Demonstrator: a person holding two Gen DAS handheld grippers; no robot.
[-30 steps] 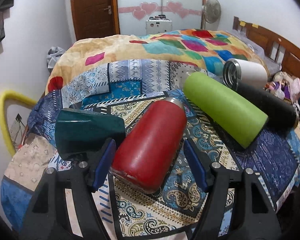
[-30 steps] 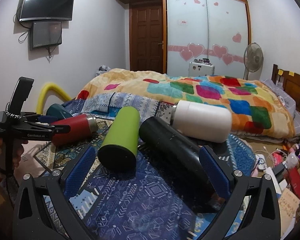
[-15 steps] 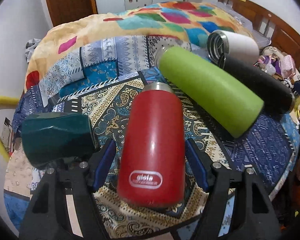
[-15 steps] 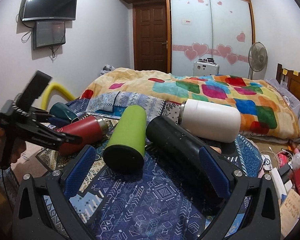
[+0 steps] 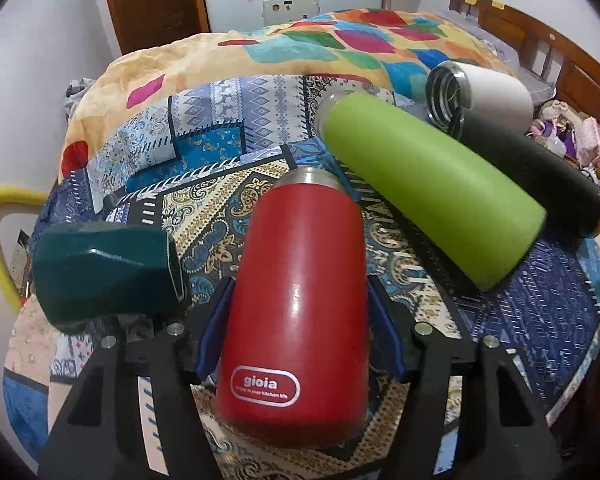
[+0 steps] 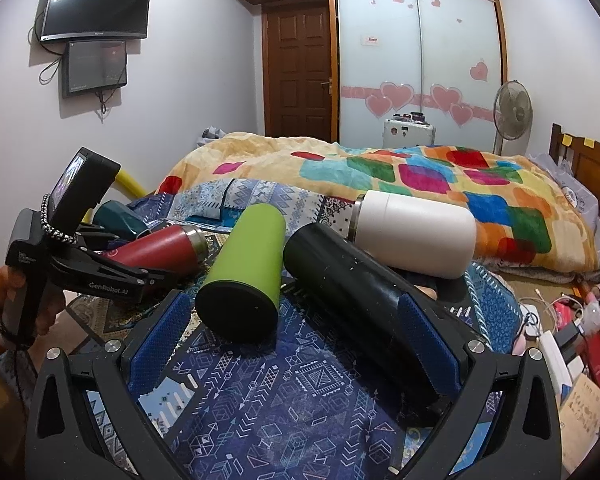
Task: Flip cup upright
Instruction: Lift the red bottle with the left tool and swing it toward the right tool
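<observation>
A red flask [image 5: 300, 300] marked "gioia" sits between the blue pads of my left gripper [image 5: 300, 332], which is shut on its body; its steel mouth points away from me. It also shows in the right wrist view [image 6: 162, 250], tilted, held by the left gripper [image 6: 112, 276]. A green flask [image 5: 432, 188], a black flask [image 5: 540, 176] and a white flask [image 5: 484, 92] lie on their sides to the right. My right gripper [image 6: 296, 340] is open and empty, its fingers on either side of the green flask [image 6: 248, 272] and black flask [image 6: 364, 312].
A dark teal cup [image 5: 104, 268] lies on its side left of the red flask. The patterned cloth [image 5: 212, 208] covers a round table, with a bed [image 6: 380, 168] behind. Clutter [image 6: 572, 340] lies on the floor at the right.
My left gripper has closed in on the red flask and taken hold of it. The view has tilted downward over the flask. The right gripper has hardly moved.
</observation>
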